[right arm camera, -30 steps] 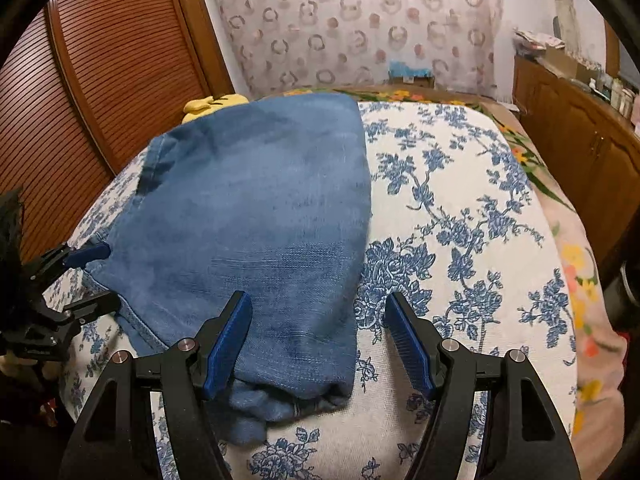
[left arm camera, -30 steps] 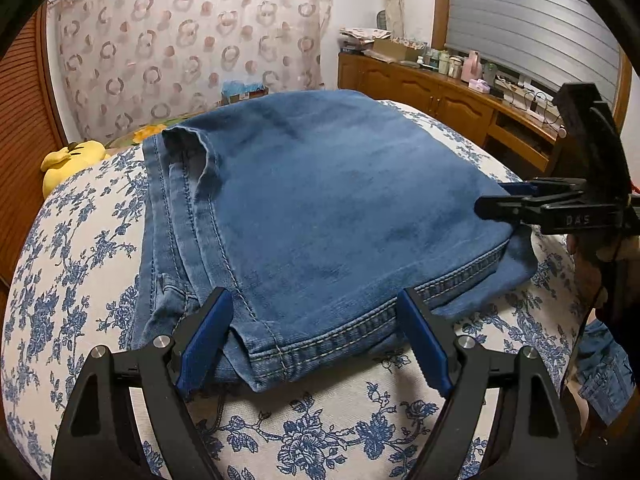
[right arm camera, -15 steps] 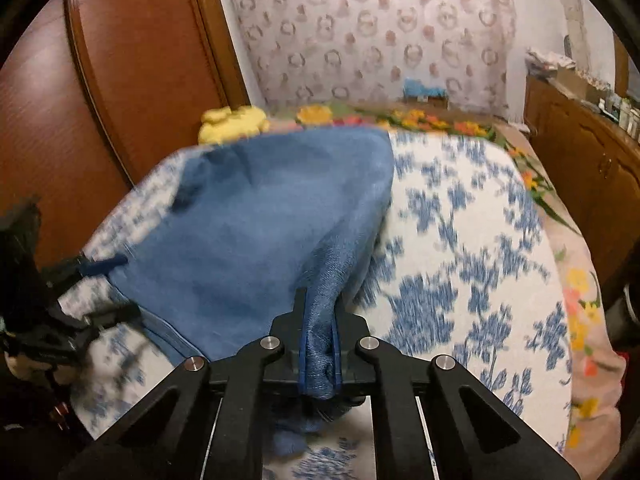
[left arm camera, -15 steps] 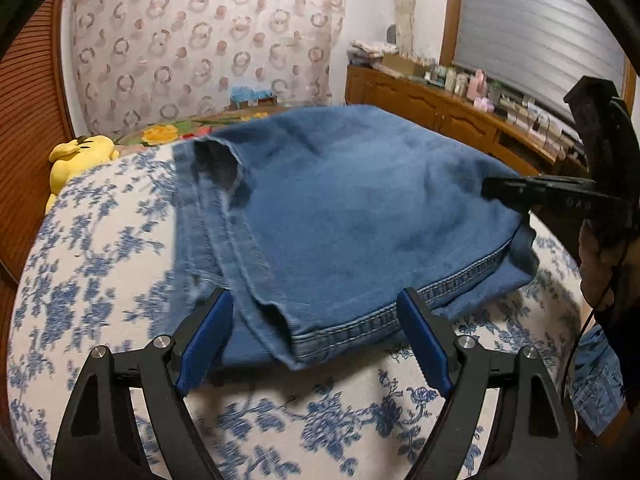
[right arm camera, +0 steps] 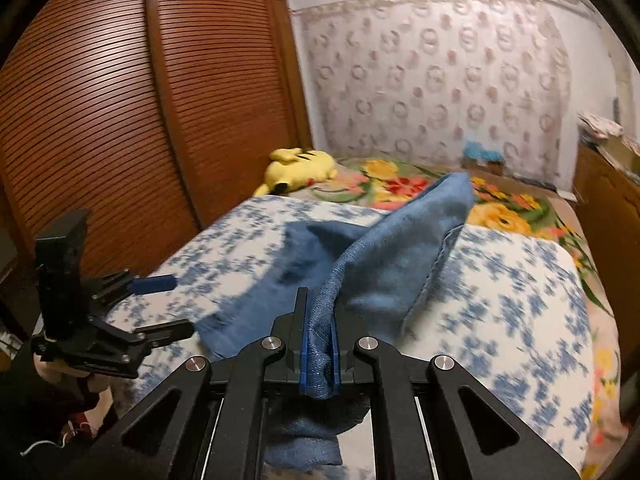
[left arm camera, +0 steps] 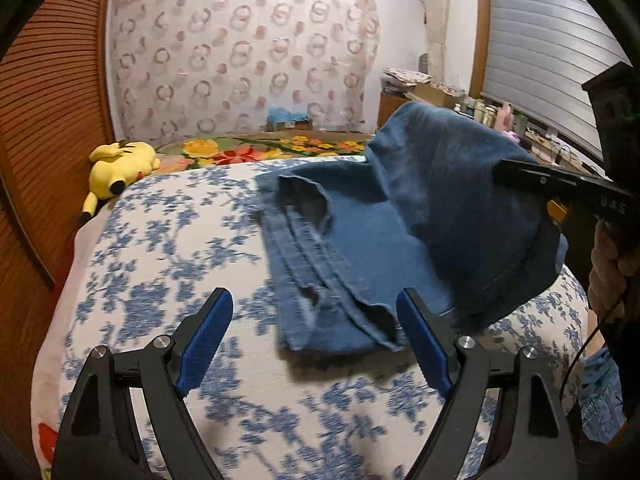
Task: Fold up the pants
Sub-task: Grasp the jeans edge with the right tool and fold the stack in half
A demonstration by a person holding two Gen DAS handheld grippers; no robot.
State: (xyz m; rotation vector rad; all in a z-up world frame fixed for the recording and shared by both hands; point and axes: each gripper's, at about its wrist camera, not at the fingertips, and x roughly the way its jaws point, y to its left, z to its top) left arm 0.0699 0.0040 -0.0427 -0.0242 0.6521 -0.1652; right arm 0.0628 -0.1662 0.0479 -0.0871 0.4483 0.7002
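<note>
Blue jeans [left arm camera: 360, 248] lie folded on the blue-flowered bedspread [left arm camera: 168, 248]. My right gripper [right arm camera: 319, 356] is shut on one edge of the jeans [right arm camera: 384, 264] and holds that side lifted off the bed; it also shows in the left wrist view [left arm camera: 556, 186] at the right. My left gripper [left arm camera: 314, 338] is open and empty, its blue pads level with the near edge of the jeans, and it shows in the right wrist view [right arm camera: 160, 304] at the left.
A yellow plush toy [left arm camera: 120, 168] lies at the far left of the bed. A slatted wooden wardrobe [right arm camera: 120, 120] stands on the left. A wooden cabinet [right arm camera: 608, 216] with clutter stands on the right. A flowered blanket [left arm camera: 256, 148] covers the bed's far end.
My right gripper shut on the jeans' edge and lifted it up and over. My left gripper stayed open and drew back from the jeans' near edge.
</note>
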